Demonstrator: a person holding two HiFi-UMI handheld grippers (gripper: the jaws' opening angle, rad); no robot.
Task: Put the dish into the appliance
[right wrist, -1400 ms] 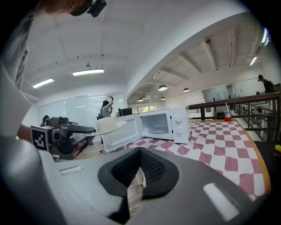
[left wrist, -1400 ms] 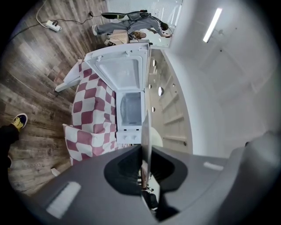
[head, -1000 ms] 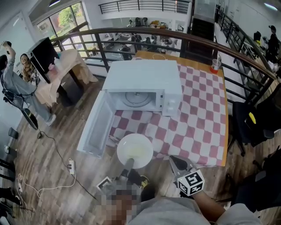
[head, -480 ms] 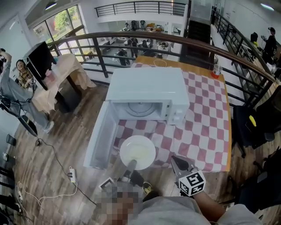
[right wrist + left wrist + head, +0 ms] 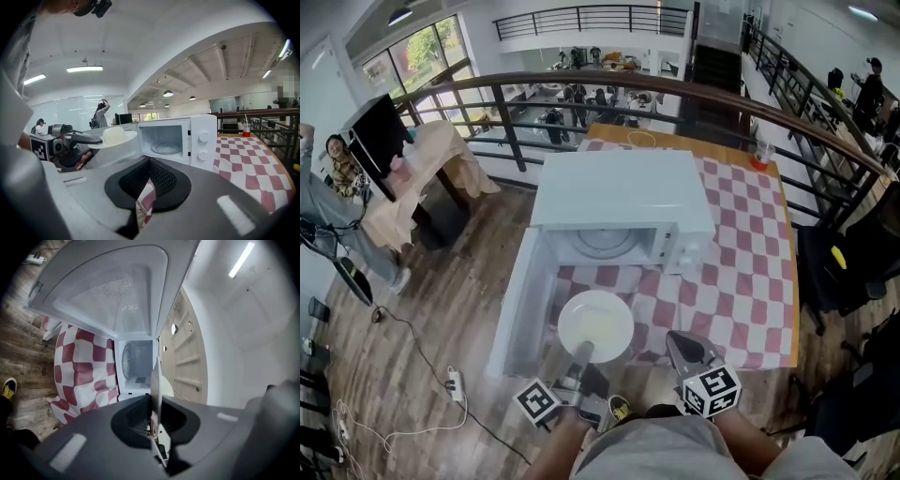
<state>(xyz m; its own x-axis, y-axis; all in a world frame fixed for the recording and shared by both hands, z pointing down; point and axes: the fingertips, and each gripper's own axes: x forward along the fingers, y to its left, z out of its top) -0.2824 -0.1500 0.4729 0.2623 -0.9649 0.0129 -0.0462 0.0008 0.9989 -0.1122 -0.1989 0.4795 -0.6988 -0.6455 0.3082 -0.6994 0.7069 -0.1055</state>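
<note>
Dish (image 5: 595, 325) clamped at its rim in left gripper (image 5: 581, 353), facing open microwave (image 5: 619, 211). Right gripper (image 5: 677, 342) looks closed, empty.

You have a table (image 5: 789, 281) covered by a red-and-white checked cloth (image 5: 741, 262). A white microwave (image 5: 623, 192) stands on it toward the left edge, door open. A cup (image 5: 758, 150) occupies the far right corner.
</note>
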